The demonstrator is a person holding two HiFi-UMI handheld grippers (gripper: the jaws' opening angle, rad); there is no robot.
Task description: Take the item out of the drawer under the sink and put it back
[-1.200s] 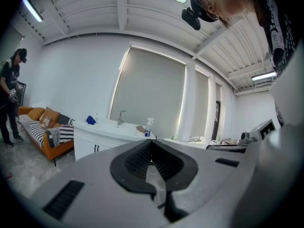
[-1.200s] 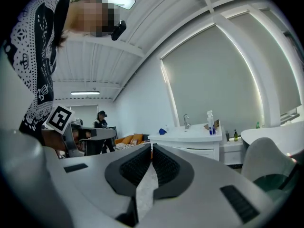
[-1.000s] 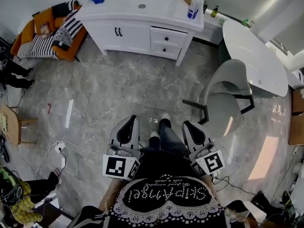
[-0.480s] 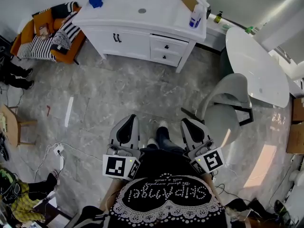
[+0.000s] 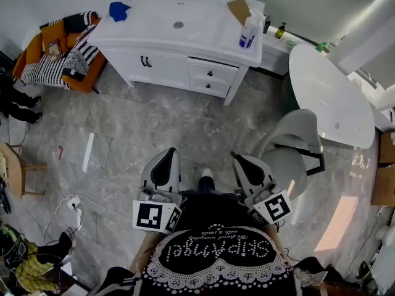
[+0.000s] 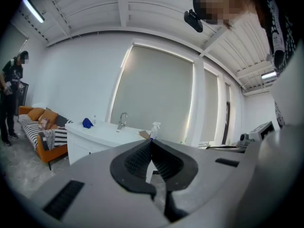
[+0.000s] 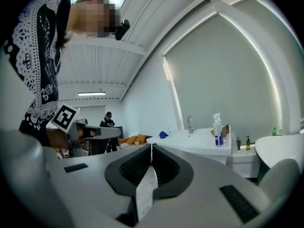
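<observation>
Head view: the sink cabinet (image 5: 162, 66) sits at upper centre, well apart from the person, with its drawers (image 5: 212, 79) closed. The item is not visible, so by my judgement nothing has begun.
Left gripper view: the left gripper (image 6: 151, 142) has its jaws clenched, empty.
Right gripper view: the right gripper (image 7: 151, 148) has its jaws clenched too, holding nothing.

Vanity (image 5: 154, 26), far: white, black handles (image 5: 145, 61). Cloth (image 5: 117, 10) on it, left: blue. Sofa (image 5: 31, 45), far left: orange; throw (image 5: 46, 69) black-white striped. Floor (image 5: 154, 122): grey marble. Table (image 5: 330, 91), right: white. Shirt (image 5: 216, 248), near: black, white lace print.
</observation>
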